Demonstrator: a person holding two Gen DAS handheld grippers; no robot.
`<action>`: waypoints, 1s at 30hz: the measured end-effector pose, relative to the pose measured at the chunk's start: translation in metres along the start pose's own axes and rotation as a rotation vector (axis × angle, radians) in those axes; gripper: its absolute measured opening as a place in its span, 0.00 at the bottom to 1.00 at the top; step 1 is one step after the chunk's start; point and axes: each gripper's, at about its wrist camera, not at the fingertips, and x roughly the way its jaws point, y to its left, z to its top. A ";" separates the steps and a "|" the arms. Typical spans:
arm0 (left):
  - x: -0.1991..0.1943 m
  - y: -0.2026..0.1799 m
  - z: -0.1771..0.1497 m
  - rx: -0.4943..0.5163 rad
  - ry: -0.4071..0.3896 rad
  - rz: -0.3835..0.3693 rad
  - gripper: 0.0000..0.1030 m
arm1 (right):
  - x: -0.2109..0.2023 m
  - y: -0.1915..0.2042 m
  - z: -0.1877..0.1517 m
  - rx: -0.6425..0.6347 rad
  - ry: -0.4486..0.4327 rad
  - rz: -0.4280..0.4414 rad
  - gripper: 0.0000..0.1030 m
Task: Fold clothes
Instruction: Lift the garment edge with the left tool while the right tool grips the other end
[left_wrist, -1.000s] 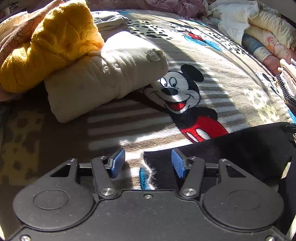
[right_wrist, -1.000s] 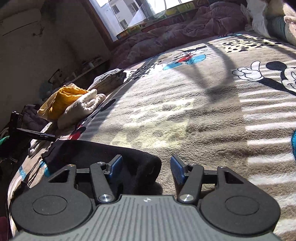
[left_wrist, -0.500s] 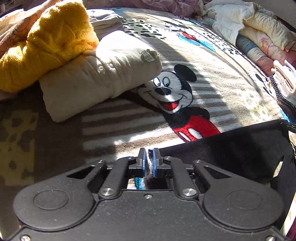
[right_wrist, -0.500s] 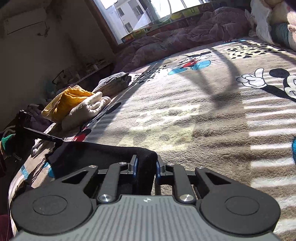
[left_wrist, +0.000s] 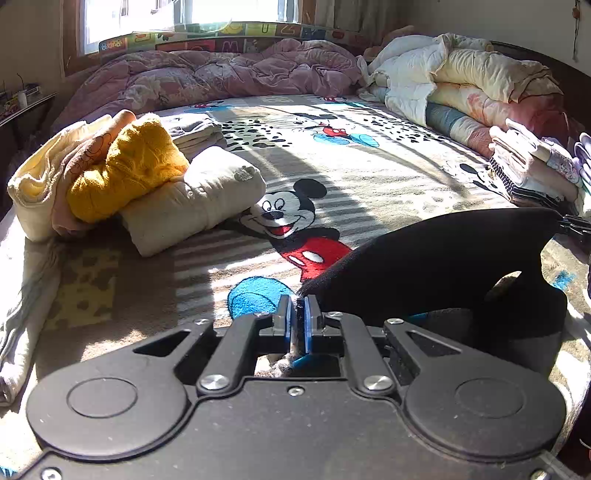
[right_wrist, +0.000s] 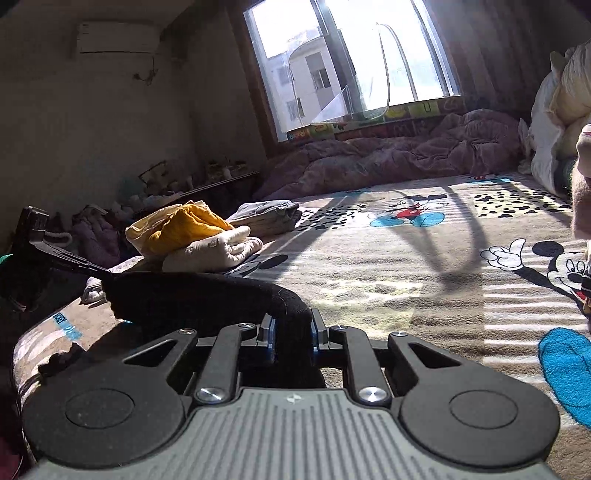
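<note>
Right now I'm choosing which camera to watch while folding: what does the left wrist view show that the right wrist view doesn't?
Only the left wrist view: the left gripper shut on a corner of the black garment, and the stack of folded clothes at the right edge.
Only the right wrist view: the right gripper shut on a thick fold of the garment, the air conditioner, the cluttered shelf.
Both: the yellow sweater, cartoon blanket, window.

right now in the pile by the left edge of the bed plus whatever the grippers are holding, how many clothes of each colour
yellow: 1, the yellow sweater
cream or white: 2, the cream bundle and the pale garment under the sweater
grey: 1, the grey folded garment behind them
black: 1, the black garment pinched by the left gripper and the right gripper
total: 5
</note>
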 end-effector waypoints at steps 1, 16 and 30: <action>-0.008 -0.006 -0.009 0.017 -0.012 0.004 0.05 | -0.006 0.005 -0.002 -0.026 -0.010 -0.009 0.18; -0.060 -0.085 -0.157 0.316 0.045 0.133 0.06 | -0.048 0.082 -0.080 -0.515 0.234 -0.136 0.20; -0.085 -0.011 -0.180 -0.999 -0.159 -0.161 0.46 | -0.087 0.032 -0.081 0.518 0.092 0.006 0.49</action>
